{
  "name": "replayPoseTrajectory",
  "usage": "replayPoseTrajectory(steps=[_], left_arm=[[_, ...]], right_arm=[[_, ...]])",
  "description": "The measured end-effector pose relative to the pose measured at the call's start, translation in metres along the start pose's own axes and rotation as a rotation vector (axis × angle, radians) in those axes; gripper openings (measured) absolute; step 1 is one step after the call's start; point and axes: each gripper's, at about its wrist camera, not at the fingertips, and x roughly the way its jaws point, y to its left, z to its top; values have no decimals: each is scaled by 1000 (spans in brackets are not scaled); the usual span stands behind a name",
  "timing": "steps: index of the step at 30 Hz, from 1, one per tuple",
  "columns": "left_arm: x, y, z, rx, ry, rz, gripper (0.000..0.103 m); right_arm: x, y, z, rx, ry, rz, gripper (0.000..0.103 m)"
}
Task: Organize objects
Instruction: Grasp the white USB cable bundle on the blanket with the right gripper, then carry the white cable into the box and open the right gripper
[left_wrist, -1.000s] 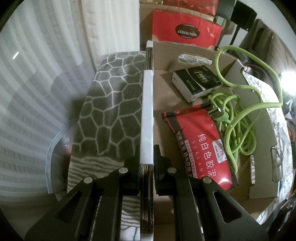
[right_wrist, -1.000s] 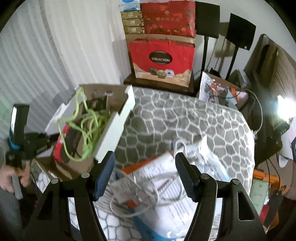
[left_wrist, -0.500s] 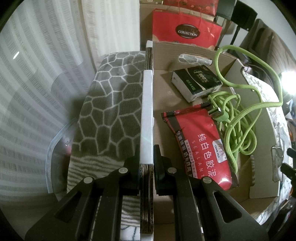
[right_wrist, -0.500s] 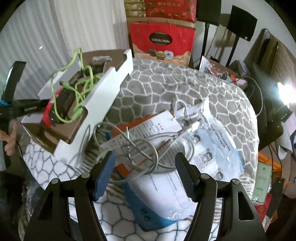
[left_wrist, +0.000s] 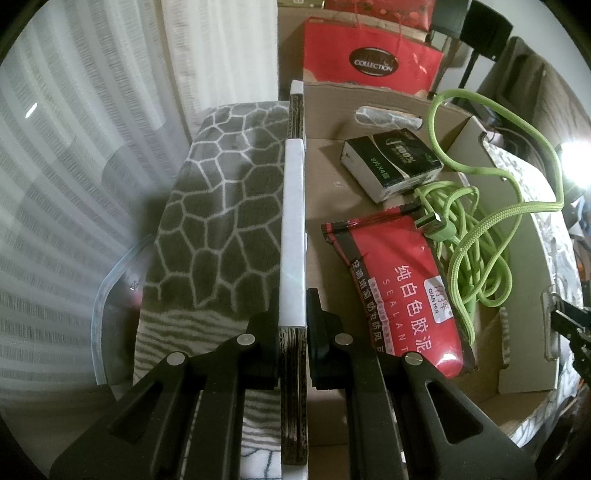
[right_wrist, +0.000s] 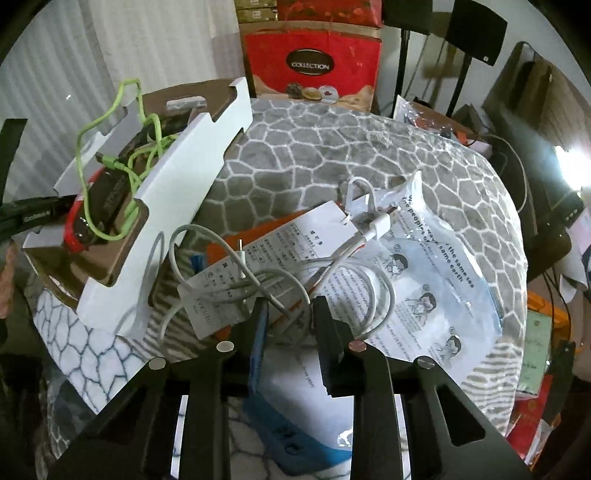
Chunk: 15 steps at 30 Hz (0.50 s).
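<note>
My left gripper (left_wrist: 293, 325) is shut on the left wall (left_wrist: 293, 221) of an open cardboard box. Inside the box lie a red sealant pouch (left_wrist: 399, 291), a coiled green cable (left_wrist: 480, 240) and a black tissue pack (left_wrist: 391, 162). In the right wrist view the same box (right_wrist: 177, 206) sits at the left on a grey patterned blanket (right_wrist: 314, 147). My right gripper (right_wrist: 288, 317) is partly closed around a coiled white cable (right_wrist: 295, 273) that lies on a printed leaflet (right_wrist: 258, 258) and a blue mask packet (right_wrist: 436, 280). I cannot tell whether the fingers pinch the cable.
A red gift bag (right_wrist: 314, 66) stands behind the blanket-covered surface. A blue packet (right_wrist: 295, 435) lies under my right gripper. Clutter and wires (right_wrist: 443, 125) sit at the far right. A glass table edge (left_wrist: 107, 295) shows at the left.
My right gripper has come down and forward over the white cable, and its fingers have narrowed around it. The left gripper and the box have held still.
</note>
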Motion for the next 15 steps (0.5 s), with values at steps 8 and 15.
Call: replayPoseTrajectory(steps=[8,15], left_arm=[[0,0,0,0,0,1,10],[0,-1,0,-1,0,1,10]], right_arm=[[-16,-2,6,17,-38,22,13],[-36,-4,14,30,-81,25,9]])
